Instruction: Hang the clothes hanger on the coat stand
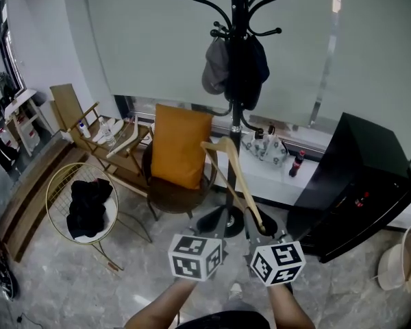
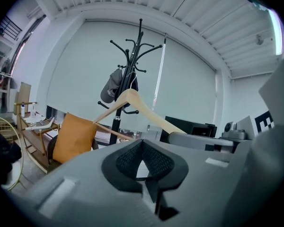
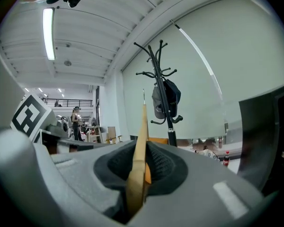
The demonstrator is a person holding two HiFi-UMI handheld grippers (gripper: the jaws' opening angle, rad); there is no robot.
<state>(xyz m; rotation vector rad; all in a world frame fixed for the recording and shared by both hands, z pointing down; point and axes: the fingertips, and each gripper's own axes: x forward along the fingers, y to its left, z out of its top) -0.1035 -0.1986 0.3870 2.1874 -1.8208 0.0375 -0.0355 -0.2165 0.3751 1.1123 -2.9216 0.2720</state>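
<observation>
- Wooden clothes hanger [image 1: 237,178], one only: it is held in the air in front of the lower part of the coat stand [image 1: 238,60], on none of the stand's pegs.
- Two tongs, each with one marker cube. The right tongs [image 3: 142,167] are clenched on the end of one arm of the hanger. The left tongs [image 2: 144,163] are closed with nothing between them, just beside the right pair.
- One black coat stand, with curved pegs at the top. One grey cap [image 1: 215,64] and one dark garment [image 1: 255,70] hang on it.
- One orange cushion [image 1: 180,144] stands upright on a round dark chair, just left of the stand's foot.
- One wooden folding chair [image 1: 74,112] and one round wire chair [image 1: 55,190] with a black cloth [image 1: 89,208] in it are further left.
- One black cabinet [image 1: 356,190] is at the right, and one cola bottle [image 1: 298,163] stands on the white ledge beside it.
- Floor [image 1: 68,279] of grey marbled stone; a pale roller blind [image 1: 144,40] covers the wall behind the stand.
</observation>
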